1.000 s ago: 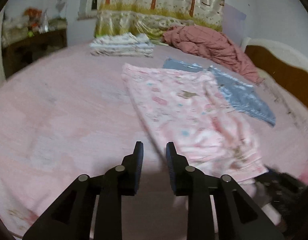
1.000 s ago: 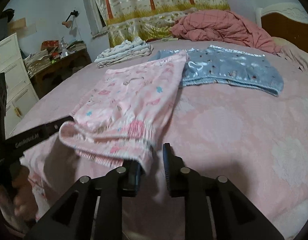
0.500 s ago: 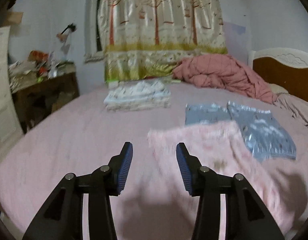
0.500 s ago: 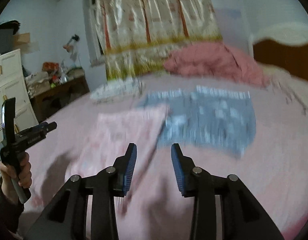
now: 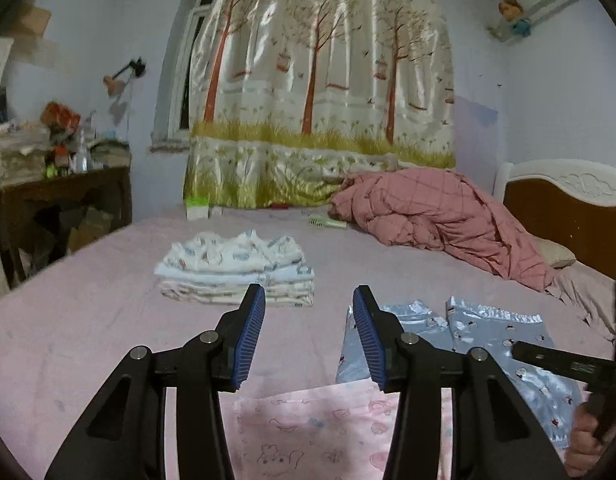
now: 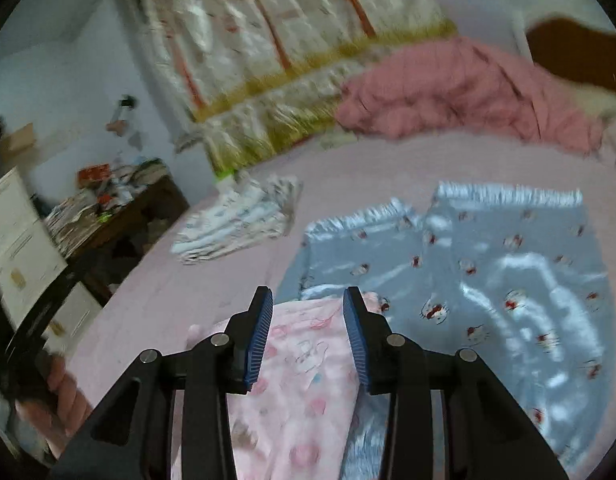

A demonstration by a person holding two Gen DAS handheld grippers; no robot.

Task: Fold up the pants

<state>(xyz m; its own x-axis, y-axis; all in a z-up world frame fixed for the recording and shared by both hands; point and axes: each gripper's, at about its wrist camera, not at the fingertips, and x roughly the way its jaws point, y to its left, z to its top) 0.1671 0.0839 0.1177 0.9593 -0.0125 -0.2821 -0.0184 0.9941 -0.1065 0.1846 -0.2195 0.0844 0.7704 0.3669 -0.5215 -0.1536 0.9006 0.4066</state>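
Both claws, the left gripper (image 5: 308,334) and right gripper (image 6: 308,334), have just let go and lifted, now half open and holding nothing, so the pink pants (image 5: 327,432) lie folded at the bottom middle.

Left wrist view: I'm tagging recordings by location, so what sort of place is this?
A home bedroom, most likely: a wide bed with a wooden headboard, a rumpled pink quilt, and a tree-print curtain over the window.
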